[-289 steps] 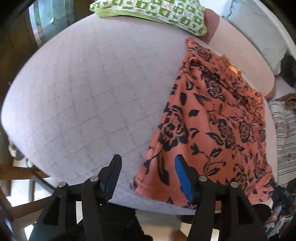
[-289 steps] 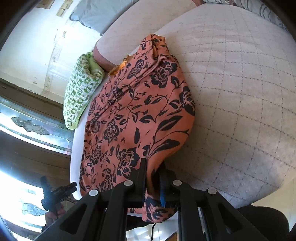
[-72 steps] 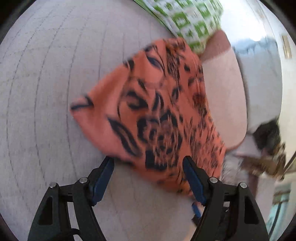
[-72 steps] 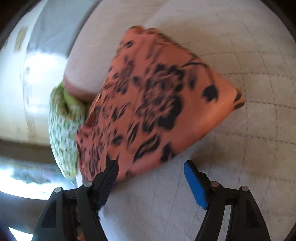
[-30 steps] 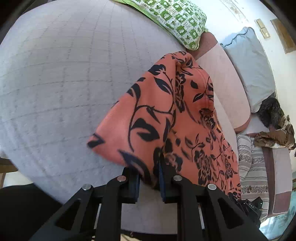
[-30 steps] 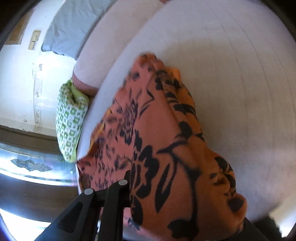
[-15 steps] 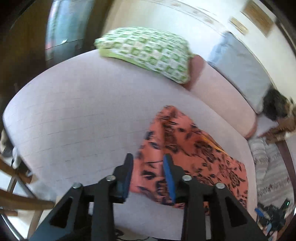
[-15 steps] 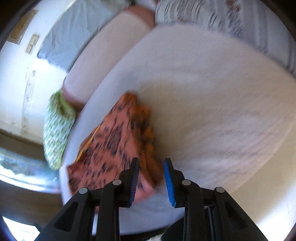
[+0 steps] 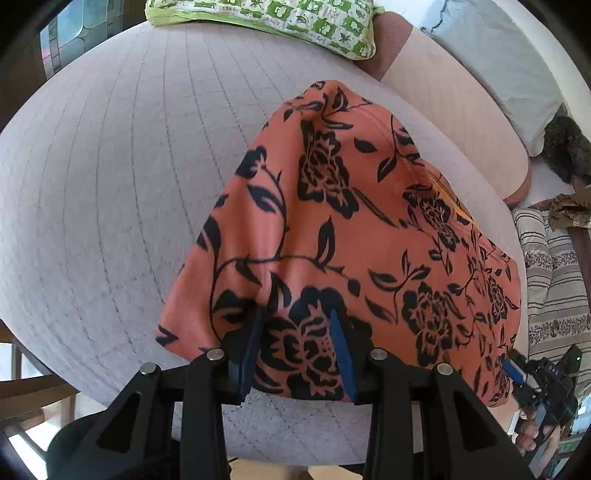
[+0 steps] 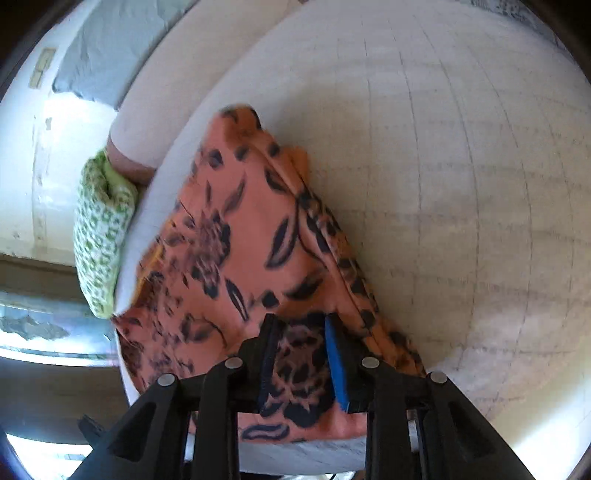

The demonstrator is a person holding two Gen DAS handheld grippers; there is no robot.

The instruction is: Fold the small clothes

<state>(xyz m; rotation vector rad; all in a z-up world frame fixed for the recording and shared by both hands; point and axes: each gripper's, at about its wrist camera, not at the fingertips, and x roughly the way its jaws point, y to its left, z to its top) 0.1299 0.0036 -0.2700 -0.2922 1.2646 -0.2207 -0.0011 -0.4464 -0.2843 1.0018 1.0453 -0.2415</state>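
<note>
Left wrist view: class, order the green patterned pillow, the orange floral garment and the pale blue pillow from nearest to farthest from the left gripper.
1. Orange floral garment, between the left gripper's fingers.
2. Green patterned pillow, top, at the bed's far edge.
3. Pale blue pillow, upper right, farther back.

Garment on bed, pillow behind, near edge between both tongs.

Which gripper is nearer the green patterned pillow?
Left. The left gripper works the floral garment's edge on the green patterned pillow side; the right gripper works the opposite edge.
</note>
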